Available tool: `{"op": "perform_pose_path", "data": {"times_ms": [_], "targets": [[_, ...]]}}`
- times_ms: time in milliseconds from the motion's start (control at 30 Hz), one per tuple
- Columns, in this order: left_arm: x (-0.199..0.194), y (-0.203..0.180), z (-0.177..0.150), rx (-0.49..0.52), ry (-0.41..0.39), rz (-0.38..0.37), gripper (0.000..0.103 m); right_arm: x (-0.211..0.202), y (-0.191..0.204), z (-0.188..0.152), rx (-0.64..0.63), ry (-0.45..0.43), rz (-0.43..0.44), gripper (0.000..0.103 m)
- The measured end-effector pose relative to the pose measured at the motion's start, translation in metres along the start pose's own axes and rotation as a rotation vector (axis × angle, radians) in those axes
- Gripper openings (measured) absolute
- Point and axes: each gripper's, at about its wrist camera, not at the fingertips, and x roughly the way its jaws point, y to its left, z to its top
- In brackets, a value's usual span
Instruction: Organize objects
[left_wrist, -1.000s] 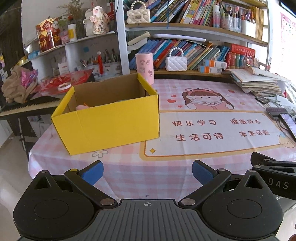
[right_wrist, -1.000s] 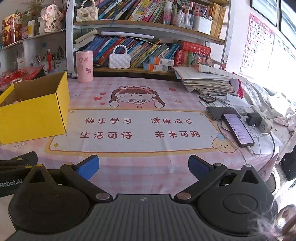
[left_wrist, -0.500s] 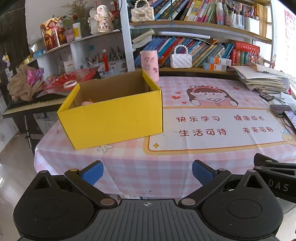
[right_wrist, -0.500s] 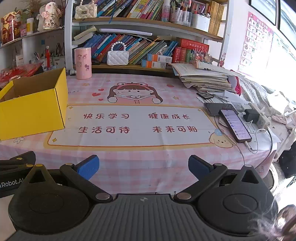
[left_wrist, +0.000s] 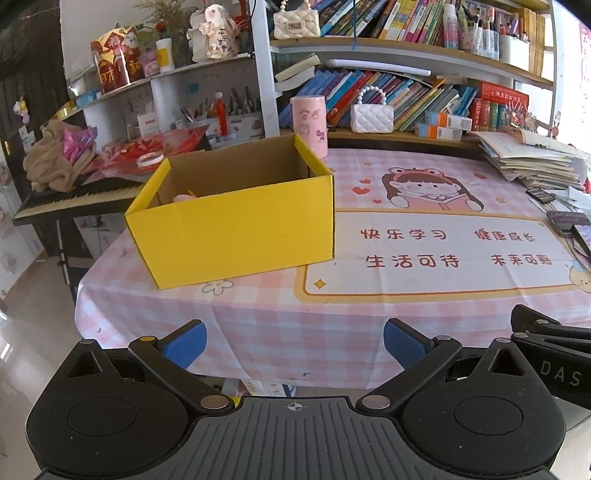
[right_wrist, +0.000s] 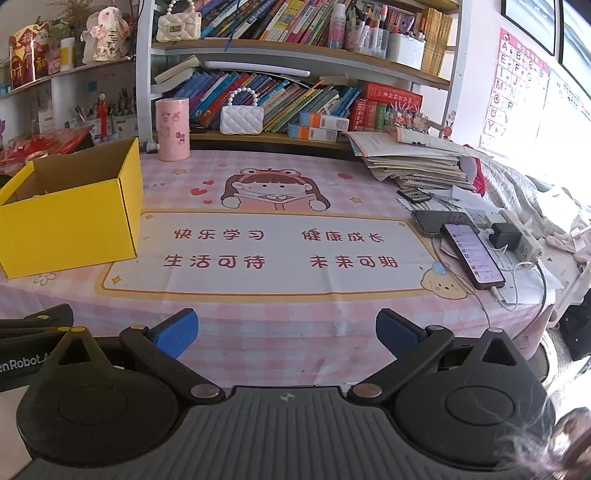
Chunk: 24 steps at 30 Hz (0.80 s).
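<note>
Left wrist view shows my left claw (left_wrist: 293, 341) spread wide and holding nothing, hanging off the near edge of the counter (left_wrist: 332, 321). My right claw (right_wrist: 286, 332) is likewise spread and bare, just beside it on the right, also short of the near edge.

The box (left_wrist: 236, 229) sits on the left part of the counter, its yellow near wall facing me, open on top. Inside I can make out only a sliver of something pink (left_wrist: 184, 196) and a thin orange streak against the left inner wall; what they are I cannot tell, and the rest of the floor of the box is hidden by the near wall.

The middle of the counter carries nothing loose that I can see. Far off stand a pink cup (left_wrist: 309, 125) and a white purse (left_wrist: 371, 116); on the right lie a paper stack (right_wrist: 413, 160) and a phone (right_wrist: 472, 256) with its cable (right_wrist: 517, 291).

Risks, as I judge them: the box is light card, so a claw catching its rim on the way in would likely shove or tip it toward the left edge. Reaching right, I could snag the cable and drag the phone off. Reaching far for the cup means passing close over the box corner, and the tall cup looks easy to topple.
</note>
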Motion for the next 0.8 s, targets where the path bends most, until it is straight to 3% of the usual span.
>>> {"op": "perform_pose_path", "data": {"times_ms": [800], "targets": [[0.0031, 0.0001, -0.0012, -0.006, 0.014, -0.011, 0.103, 0.0013, -0.0006, -0.0011, 0.006, 0.012, -0.008, 0.103]]}}
